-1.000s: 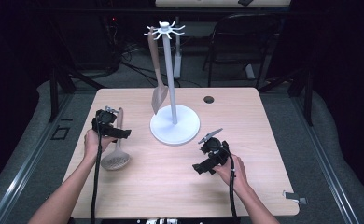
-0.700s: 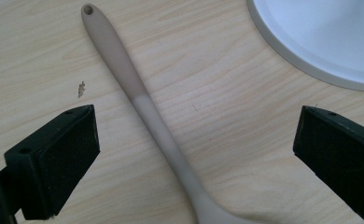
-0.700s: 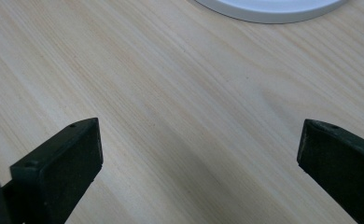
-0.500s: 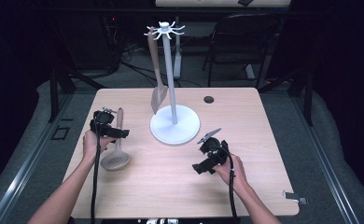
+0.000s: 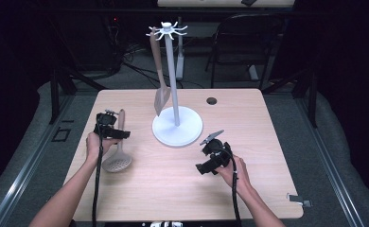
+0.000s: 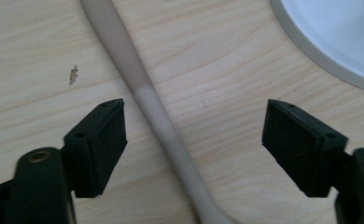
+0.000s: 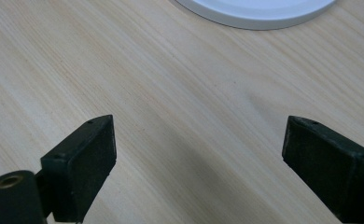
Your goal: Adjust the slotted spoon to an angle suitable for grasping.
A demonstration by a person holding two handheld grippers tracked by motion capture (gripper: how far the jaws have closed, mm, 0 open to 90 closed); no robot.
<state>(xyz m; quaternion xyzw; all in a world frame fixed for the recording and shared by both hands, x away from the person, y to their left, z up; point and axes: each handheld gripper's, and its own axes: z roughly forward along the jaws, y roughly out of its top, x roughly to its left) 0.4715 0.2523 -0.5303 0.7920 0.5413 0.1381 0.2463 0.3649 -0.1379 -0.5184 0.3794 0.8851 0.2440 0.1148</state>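
A beige slotted spoon (image 5: 118, 152) lies on the wooden table (image 5: 267, 142) at the left, its handle (image 6: 145, 98) pointing away from the person. My left gripper (image 5: 112, 131) hovers over that handle, open, with the handle running between the jaws untouched. A white utensil stand (image 5: 177, 126) with a hook crown rises at the table's middle; a beige spatula (image 5: 160, 80) hangs from it. My right gripper (image 5: 210, 161) is open over bare wood at the front right, its jaws wide with nothing between them, the stand's base rim (image 7: 259, 14) just ahead.
A small dark round hole (image 5: 212, 100) sits in the table behind the stand. A chair (image 5: 244, 42) and cables stand on the dark floor beyond the far edge. Bare wood lies between the two grippers.
My left gripper has shifted slightly right and forward over the spoon's handle. The right gripper has stayed put.
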